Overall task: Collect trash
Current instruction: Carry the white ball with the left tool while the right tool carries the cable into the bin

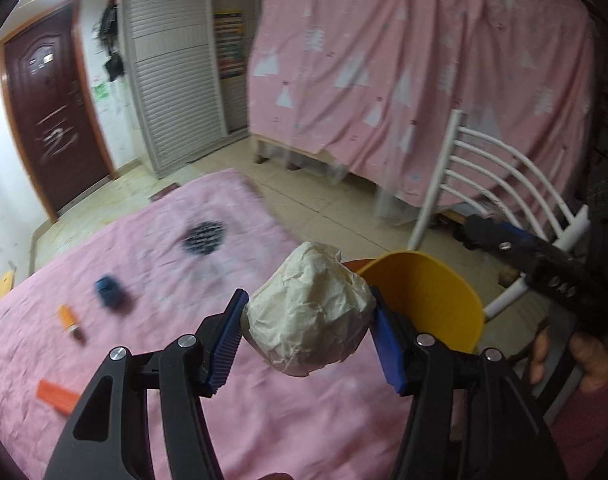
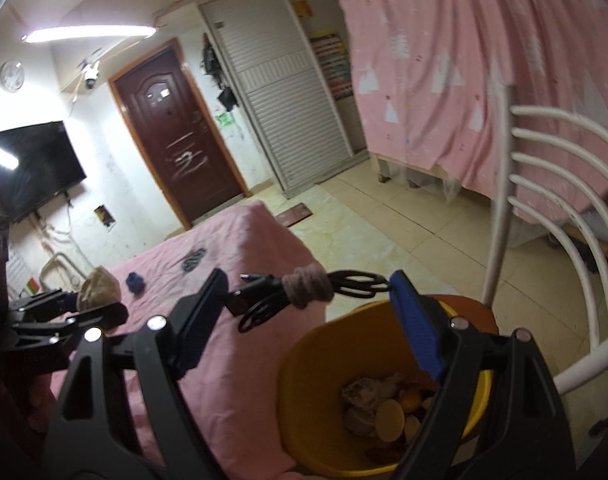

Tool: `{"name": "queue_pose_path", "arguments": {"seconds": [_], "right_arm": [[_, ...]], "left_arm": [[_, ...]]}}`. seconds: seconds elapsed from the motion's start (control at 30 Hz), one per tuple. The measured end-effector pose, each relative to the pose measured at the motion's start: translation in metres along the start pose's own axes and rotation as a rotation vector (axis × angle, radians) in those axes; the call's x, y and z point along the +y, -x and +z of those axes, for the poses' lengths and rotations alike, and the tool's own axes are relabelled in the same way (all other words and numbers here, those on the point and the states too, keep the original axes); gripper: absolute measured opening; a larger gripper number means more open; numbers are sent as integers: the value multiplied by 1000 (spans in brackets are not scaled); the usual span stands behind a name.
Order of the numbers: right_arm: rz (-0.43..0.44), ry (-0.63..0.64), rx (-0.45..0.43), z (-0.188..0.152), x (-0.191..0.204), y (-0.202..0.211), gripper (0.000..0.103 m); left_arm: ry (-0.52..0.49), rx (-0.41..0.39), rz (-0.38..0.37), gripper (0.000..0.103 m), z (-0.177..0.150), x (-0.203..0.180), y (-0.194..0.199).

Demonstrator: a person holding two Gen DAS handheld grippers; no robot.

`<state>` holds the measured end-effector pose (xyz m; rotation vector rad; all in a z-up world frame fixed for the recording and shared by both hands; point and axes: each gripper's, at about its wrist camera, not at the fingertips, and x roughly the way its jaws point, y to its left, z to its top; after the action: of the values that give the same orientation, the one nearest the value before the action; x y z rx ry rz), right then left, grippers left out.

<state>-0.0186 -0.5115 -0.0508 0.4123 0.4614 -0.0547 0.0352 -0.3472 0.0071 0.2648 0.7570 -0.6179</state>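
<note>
My left gripper (image 1: 308, 320) is shut on a crumpled ball of whitish paper (image 1: 310, 312) and holds it above the pink-covered table (image 1: 184, 280), just left of the yellow bin (image 1: 432, 300). My right gripper (image 2: 308, 292) is shut on a coiled black cable (image 2: 264, 292) bound with a pink band (image 2: 308, 286), held over the table edge beside the yellow bin (image 2: 304, 380). The bin holds several pieces of trash (image 2: 384, 404). The left gripper with its paper ball (image 2: 98, 288) shows at the left of the right wrist view.
On the table lie a blue object (image 1: 110, 290), an orange tube (image 1: 70, 320), an orange flat piece (image 1: 58, 396) and a black mesh patch (image 1: 204, 236). A white chair (image 1: 496, 184) stands behind the bin. A pink curtain (image 1: 424, 80) hangs at the back.
</note>
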Motion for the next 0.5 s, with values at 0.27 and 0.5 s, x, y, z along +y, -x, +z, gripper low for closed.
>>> {"name": "queue_pose_path", "arguments": {"seconds": [0.27, 0.5], "right_arm": [[-8, -89, -4, -4, -24, -5, 93], [-58, -201, -80, 1, -57, 12, 93]], "left_arm": [[11, 39, -106, 53, 8, -44, -40], [-3, 58, -168, 57, 13, -72, -58]]}}
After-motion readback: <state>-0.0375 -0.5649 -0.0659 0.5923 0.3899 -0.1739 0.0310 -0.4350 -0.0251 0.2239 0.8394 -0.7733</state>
